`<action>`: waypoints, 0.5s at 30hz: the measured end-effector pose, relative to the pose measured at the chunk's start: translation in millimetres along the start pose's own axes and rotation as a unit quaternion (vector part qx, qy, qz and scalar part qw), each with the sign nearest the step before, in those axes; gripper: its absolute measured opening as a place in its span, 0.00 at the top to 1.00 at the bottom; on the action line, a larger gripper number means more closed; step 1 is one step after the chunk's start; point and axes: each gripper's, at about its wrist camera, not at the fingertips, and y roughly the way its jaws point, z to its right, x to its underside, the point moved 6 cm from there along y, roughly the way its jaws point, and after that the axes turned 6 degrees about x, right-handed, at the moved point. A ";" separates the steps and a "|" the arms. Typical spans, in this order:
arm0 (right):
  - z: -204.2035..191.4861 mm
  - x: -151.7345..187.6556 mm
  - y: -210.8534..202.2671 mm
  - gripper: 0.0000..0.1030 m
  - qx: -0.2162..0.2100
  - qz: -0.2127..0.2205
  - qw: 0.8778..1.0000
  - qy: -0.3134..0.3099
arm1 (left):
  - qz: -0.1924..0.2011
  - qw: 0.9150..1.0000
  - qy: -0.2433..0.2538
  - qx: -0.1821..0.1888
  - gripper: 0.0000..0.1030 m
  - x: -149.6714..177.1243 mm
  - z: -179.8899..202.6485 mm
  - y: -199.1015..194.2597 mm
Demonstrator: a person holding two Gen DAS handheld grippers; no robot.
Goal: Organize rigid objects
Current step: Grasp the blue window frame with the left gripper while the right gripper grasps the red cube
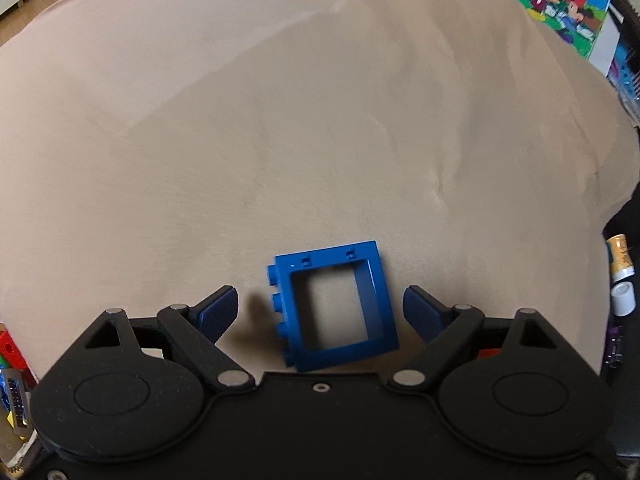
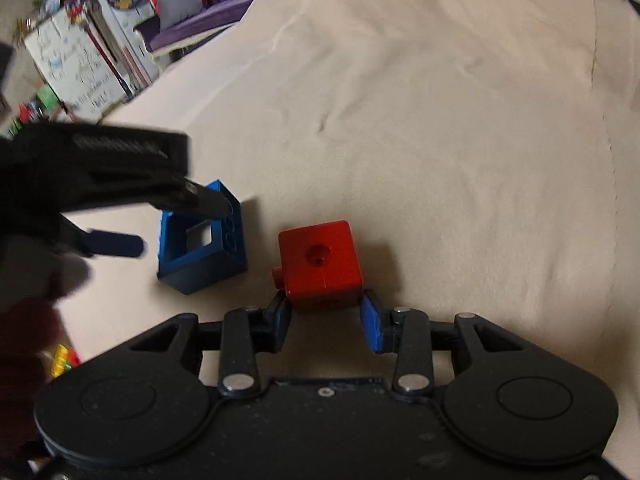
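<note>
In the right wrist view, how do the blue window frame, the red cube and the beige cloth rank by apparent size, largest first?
1. beige cloth, by far the largest.
2 and 3. blue window frame and red cube look about equal; the cube lies nearer the camera, so I would not rank them.

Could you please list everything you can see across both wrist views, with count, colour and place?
Window-frame brick: one, blue, lying on the cloth between the open left fingers, untouched.
Cube block: one, red, with a hole in its top face, on the cloth just ahead of the right fingertips, beside the blue brick.
Cloth: one, beige, covering the work surface.
Picture: one, cartoon mice on green, far right edge of the left view.
Small bottle: one, white and yellow, right edge of the left view.
Left gripper: one, black with blue pads, open around the brick.
Right gripper: one, black with blue pads, open.
</note>
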 end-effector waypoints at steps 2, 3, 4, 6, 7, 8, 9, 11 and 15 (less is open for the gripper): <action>1.5 1.0 -2.4 0.65 -0.002 0.002 1.000 0.005 | -0.009 1.000 -0.001 -0.011 0.16 0.0 0.5 10.1; 1.3 1.4 -2.6 0.65 -0.003 0.002 1.000 0.005 | -0.014 1.000 -0.003 -0.016 0.16 0.9 -1.3 14.4; -1.1 3.4 -2.5 0.65 -0.002 0.003 1.000 0.005 | -0.018 1.000 -0.004 -0.020 0.17 3.8 -1.6 18.7; -1.9 3.9 -1.1 0.65 -0.001 0.005 1.000 0.003 | -0.011 0.999 0.005 -0.035 0.19 5.8 -2.5 22.0; -2.6 3.8 -0.2 0.65 0.000 0.005 1.000 0.002 | -0.004 0.999 0.015 -0.040 0.24 6.3 -1.2 21.3; -3.0 4.0 -0.1 0.65 0.000 0.005 1.000 0.003 | 0.000 0.999 0.029 -0.043 0.31 7.1 0.0 19.6; -0.2 1.1 2.6 0.65 0.000 0.005 1.000 0.004 | 0.004 0.998 0.038 -0.042 0.37 7.8 1.2 17.4; 0.1 0.2 3.4 0.65 0.001 0.003 1.000 0.004 | 0.004 0.998 0.042 -0.042 0.42 8.9 -1.1 11.5; -1.9 -0.9 1.7 0.65 0.010 0.000 1.000 0.003 | 0.005 0.998 0.025 -0.051 0.42 15.2 -17.3 1.6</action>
